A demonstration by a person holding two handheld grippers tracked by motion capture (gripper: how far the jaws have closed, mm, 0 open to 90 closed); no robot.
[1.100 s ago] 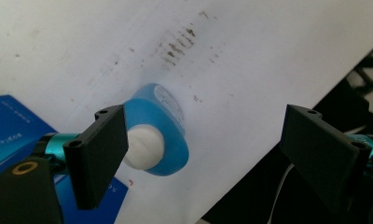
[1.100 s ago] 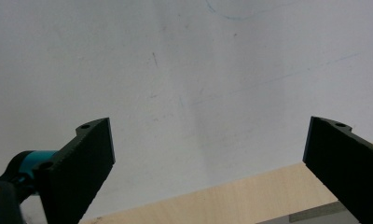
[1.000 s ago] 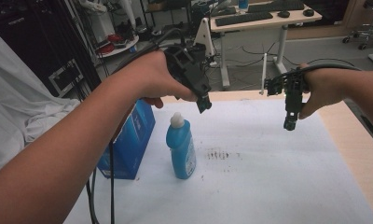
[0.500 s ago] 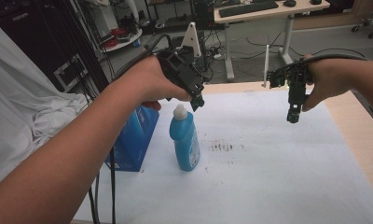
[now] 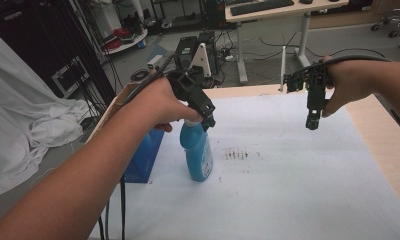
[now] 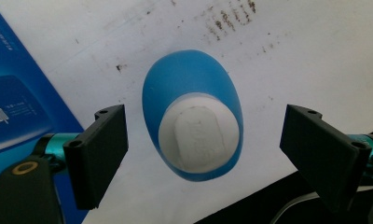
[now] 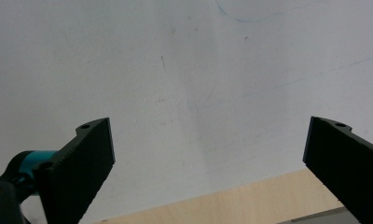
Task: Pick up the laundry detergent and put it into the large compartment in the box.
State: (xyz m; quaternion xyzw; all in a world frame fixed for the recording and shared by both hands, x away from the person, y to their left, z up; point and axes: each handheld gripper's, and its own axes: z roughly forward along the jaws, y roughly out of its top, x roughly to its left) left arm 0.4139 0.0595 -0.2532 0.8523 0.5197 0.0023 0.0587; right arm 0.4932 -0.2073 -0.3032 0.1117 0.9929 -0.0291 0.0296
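A blue bottle point(image 5: 197, 152) with a white cap stands upright on the white sheet point(image 5: 298, 180). My left gripper point(image 5: 207, 120) hangs just over its top and points down. In the left gripper view the white cap point(image 6: 198, 135) sits between the two jaws, which stand open and apart from it on both sides. My right gripper point(image 5: 312, 122) hovers above the sheet at the far right, pointing down, open, with nothing between its jaws point(image 7: 208, 163).
A blue box point(image 5: 143, 155) lies to the left of the bottle near the table's left edge. A patch of dark specks point(image 5: 240, 154) marks the sheet to the bottle's right. The bare wooden table edge point(image 5: 383, 135) runs along the right side.
My left gripper has come down and now sits right over the bottle's cap. The right gripper has stayed where it was.
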